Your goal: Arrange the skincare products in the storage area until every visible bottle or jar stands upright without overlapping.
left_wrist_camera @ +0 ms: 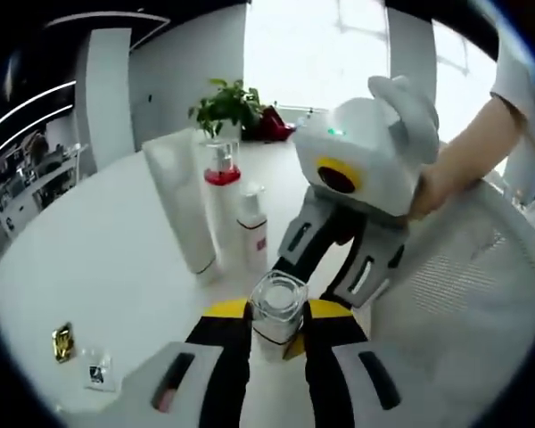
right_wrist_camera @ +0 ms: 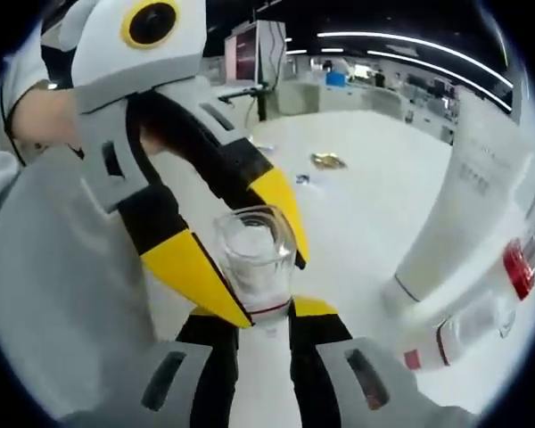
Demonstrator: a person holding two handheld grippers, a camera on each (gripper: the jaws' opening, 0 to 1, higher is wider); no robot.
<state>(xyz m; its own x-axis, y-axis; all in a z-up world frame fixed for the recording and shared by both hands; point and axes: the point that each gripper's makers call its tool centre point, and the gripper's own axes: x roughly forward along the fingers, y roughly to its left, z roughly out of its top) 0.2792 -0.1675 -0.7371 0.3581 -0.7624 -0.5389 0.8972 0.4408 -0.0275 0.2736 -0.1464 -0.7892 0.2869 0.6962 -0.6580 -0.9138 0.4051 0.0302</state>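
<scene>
A small clear glass jar (left_wrist_camera: 278, 308) (right_wrist_camera: 254, 254) stands upright between both grippers over the white table (left_wrist_camera: 116, 259). My left gripper (left_wrist_camera: 277, 314) (right_wrist_camera: 241, 239) has its yellow pads pressed on the jar's two sides. From the opposite side, my right gripper (right_wrist_camera: 269, 314) (left_wrist_camera: 310, 283) closes its jaws on the jar's base. Behind stand a tall white tube (left_wrist_camera: 183, 205) (right_wrist_camera: 464, 205), a pump bottle with a red band (left_wrist_camera: 221, 201) (right_wrist_camera: 520, 266) and a small white bottle (left_wrist_camera: 252, 236) (right_wrist_camera: 455, 334), all upright and close together.
A gold packet (left_wrist_camera: 62, 341) (right_wrist_camera: 328, 160) and a small sachet (left_wrist_camera: 96, 370) lie on the table. A potted plant (left_wrist_camera: 227, 107) stands at the far edge. A white mesh chair back (left_wrist_camera: 468, 285) and a person's hand (left_wrist_camera: 455, 174) are on the right.
</scene>
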